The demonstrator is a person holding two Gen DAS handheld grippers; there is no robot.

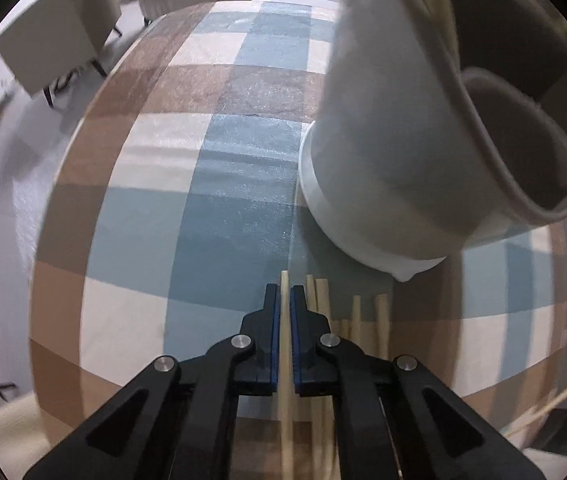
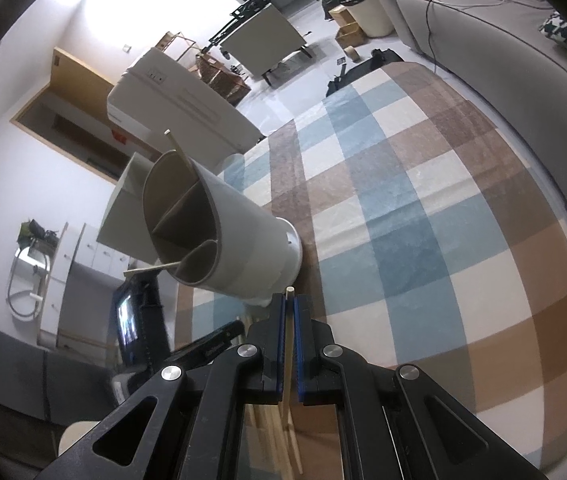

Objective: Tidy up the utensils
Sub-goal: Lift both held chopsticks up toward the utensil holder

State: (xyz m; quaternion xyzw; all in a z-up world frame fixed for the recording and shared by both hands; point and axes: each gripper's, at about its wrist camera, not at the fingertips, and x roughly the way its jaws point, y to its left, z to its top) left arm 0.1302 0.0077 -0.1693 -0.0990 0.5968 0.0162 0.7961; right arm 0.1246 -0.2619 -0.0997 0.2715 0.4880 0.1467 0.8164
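Beside the utensil holder [image 1: 387, 152], we grip one chopstick in each gripper.

Our left gripper [image 1: 284, 300] is clamped on a pale chopstick [image 1: 284, 282] above the loose chopsticks [image 1: 381, 320] lying on the checked table [image 1: 143, 240] just in front of the holder; our right gripper [image 2: 288, 304] pinches another chopstick [image 2: 289, 320] near the holder's base, and two chopsticks already stand inside the holder.

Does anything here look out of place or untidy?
Yes. Several loose chopsticks lie on the checked cloth beside the utensil holder, not inside it. Each gripper, left and right, pinches one chopstick.
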